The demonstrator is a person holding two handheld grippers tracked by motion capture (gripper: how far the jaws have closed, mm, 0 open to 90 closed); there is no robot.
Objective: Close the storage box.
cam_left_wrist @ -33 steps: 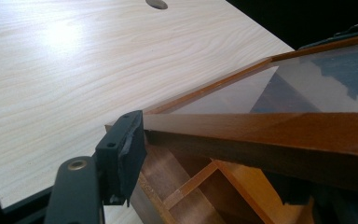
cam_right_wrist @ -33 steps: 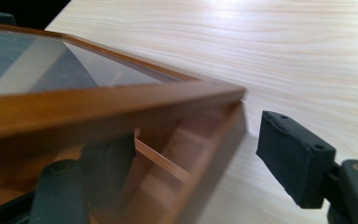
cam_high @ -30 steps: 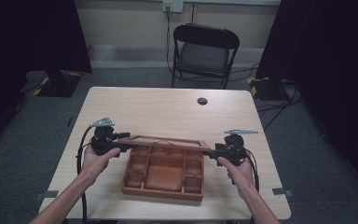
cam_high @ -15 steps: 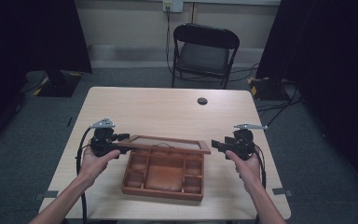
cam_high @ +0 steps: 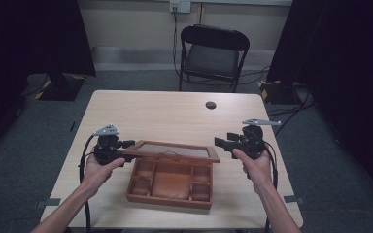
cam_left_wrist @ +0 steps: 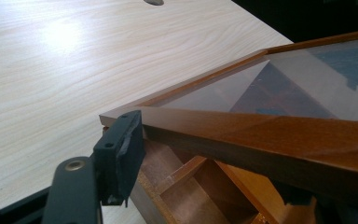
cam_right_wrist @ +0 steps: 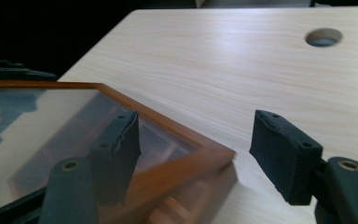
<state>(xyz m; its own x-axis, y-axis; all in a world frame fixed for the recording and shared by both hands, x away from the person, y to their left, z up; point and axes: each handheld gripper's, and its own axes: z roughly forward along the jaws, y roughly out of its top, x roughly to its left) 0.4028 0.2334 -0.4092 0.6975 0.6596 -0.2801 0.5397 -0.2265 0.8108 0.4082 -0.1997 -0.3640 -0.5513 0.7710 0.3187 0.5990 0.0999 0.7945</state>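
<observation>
Bench (cam_high: 175, 116): carrying wooden box (cam_high: 170, 180) near front edge.
Left tongs (cam_left_wrist: 135, 140): clamping glass lid (cam_high: 175, 150) corner, holding it raised.
Right tongs (cam_right_wrist: 196, 154): gaping wide beside lid.
Next: likely swinging lid fully open.

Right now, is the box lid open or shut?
Open. The glass-paned lid is raised clear of the wooden box, exposing its compartments. The left gripper clamps the lid's frame; the right gripper is open beside it.

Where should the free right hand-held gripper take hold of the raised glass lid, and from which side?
Grip the lid's wooden frame at its right end, coming from the right, jaws above and below the rail. The centre is glass; the left hand-held gripper holds the left end. The right hand-held gripper is open beside it.
</observation>
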